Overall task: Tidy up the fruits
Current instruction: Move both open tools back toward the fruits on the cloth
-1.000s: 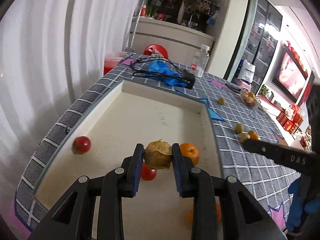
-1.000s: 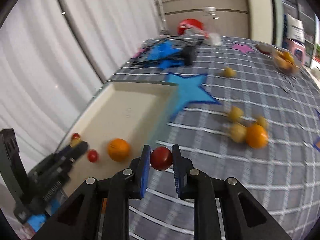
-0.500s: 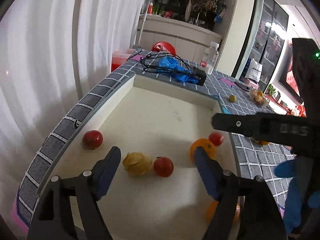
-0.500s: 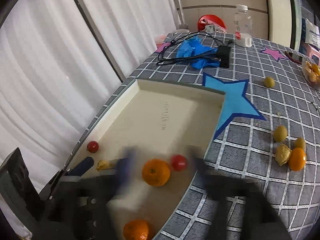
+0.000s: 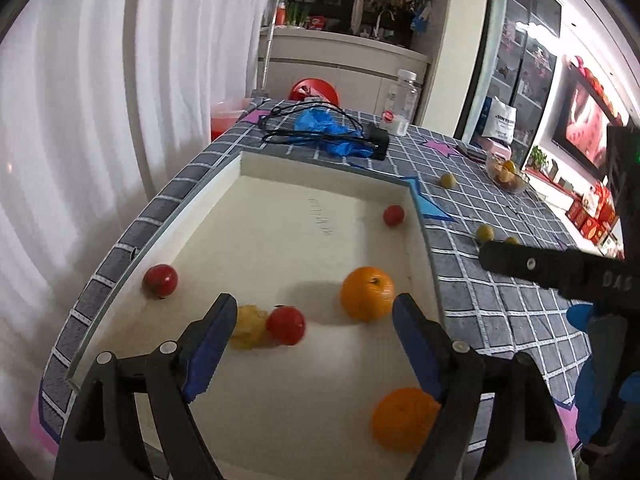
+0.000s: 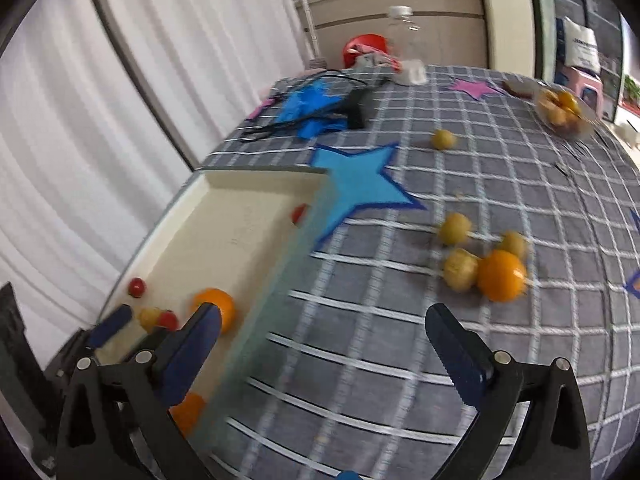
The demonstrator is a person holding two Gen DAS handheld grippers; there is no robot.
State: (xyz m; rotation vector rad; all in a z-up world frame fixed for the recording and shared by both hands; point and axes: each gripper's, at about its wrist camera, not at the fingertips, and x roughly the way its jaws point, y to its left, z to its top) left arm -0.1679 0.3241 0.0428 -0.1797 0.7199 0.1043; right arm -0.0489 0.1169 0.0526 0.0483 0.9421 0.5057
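Fruit loose in the tray, both grippers empty and wide

Tray (image 5: 420, 240), a shallow cream box, runs lengthwise away from the left wrist camera, its long axis pointing toward the far end of the table; its right wall borders the grey checked cloth (image 6: 440, 360). The round fruits show no clear heading.

The left gripper (image 5: 312, 344) angles down over the tray's near end. Its jaws have just been opening and stand wide, gripping nothing; a red tomato (image 5: 286, 325) and a papery yellow husk fruit (image 5: 248, 327) lie on the tray floor between them, the husk fruit near the left pad and touching the tomato. The right gripper (image 6: 320, 344) tilts down over the tray's right wall and the cloth beside it. Its jaws have just been opening too, now fully spread and empty.

Inside the tray an orange (image 5: 367, 293) sits near the right wall, a second orange (image 5: 404, 420) lies close to the camera, a tomato (image 5: 161, 280) rests against the left wall, and a small tomato (image 5: 394, 215) lies near the far right corner.

On the cloth, well apart from the tray, an orange (image 6: 502, 275) touches a husk fruit (image 6: 461, 270), with two yellow-green fruits (image 6: 455, 228) just beside them. The right wrist view is motion-blurred.
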